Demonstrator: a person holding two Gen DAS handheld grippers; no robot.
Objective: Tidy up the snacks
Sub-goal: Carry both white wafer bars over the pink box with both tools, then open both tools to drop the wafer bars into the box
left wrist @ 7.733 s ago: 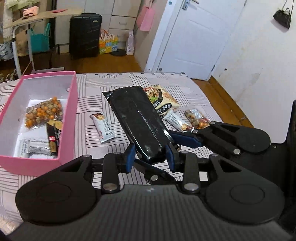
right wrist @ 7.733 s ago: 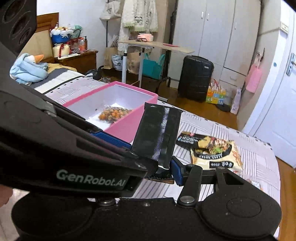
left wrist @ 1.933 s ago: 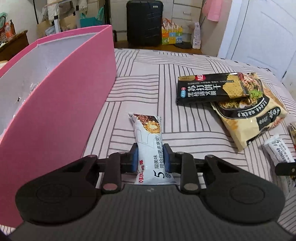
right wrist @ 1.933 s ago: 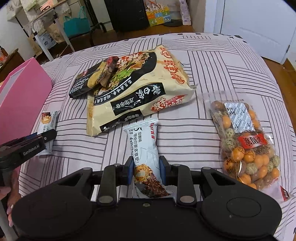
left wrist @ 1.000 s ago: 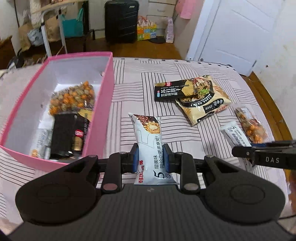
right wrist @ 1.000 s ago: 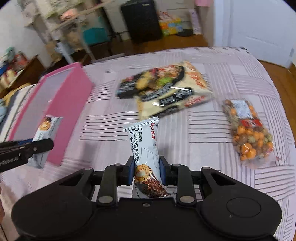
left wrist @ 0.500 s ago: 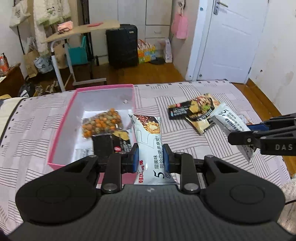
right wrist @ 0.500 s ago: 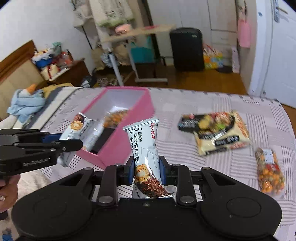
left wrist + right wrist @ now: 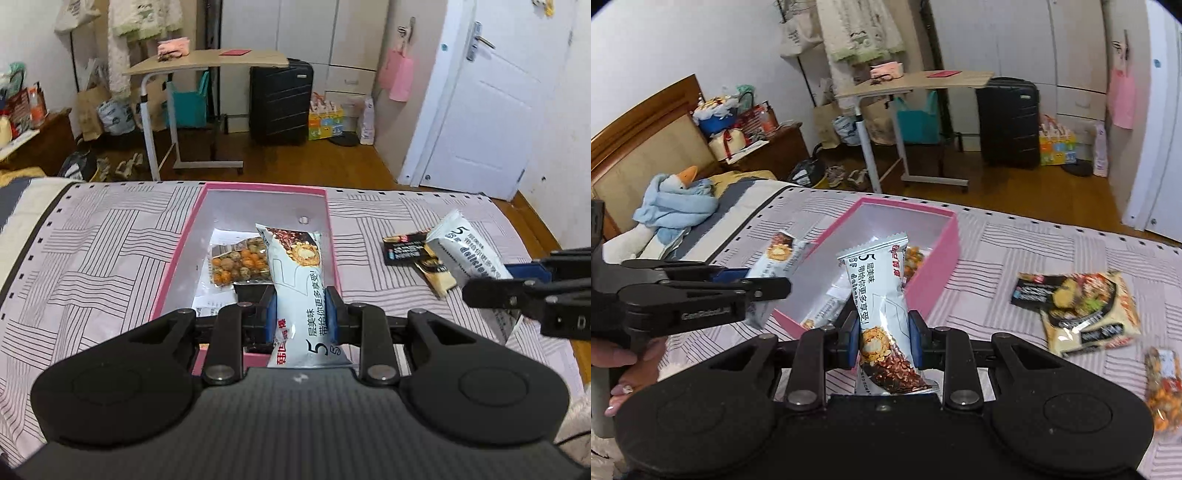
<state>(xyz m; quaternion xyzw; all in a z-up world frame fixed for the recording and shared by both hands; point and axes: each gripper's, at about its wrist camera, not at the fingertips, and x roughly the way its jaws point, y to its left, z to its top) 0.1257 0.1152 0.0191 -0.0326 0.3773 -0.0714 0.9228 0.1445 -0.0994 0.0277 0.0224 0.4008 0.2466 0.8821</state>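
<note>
My left gripper [image 9: 301, 314] is shut on a white wafer snack bar [image 9: 301, 280] and holds it above the near end of the pink box [image 9: 170, 269]. The box holds a bag of coated nuts [image 9: 238, 264] and a dark packet. My right gripper [image 9: 882, 332] is shut on a second white wafer snack bar [image 9: 879, 291], held in the air to the right of the box [image 9: 938, 273]. The right gripper also shows in the left wrist view [image 9: 517, 288], and the left gripper in the right wrist view [image 9: 764, 286].
On the striped bedspread [image 9: 1015, 251] lie a black cracker packet [image 9: 1034, 290], a cream noodle bag [image 9: 1089, 317] and a bag of coated nuts [image 9: 1161, 387]. A blue goose toy [image 9: 676, 199] lies at the bed's head. A desk and a suitcase stand beyond.
Both grippers have moved back and higher with their bars still held. The left bar now hangs over the box's near end. The right gripper has come closer to the box.
</note>
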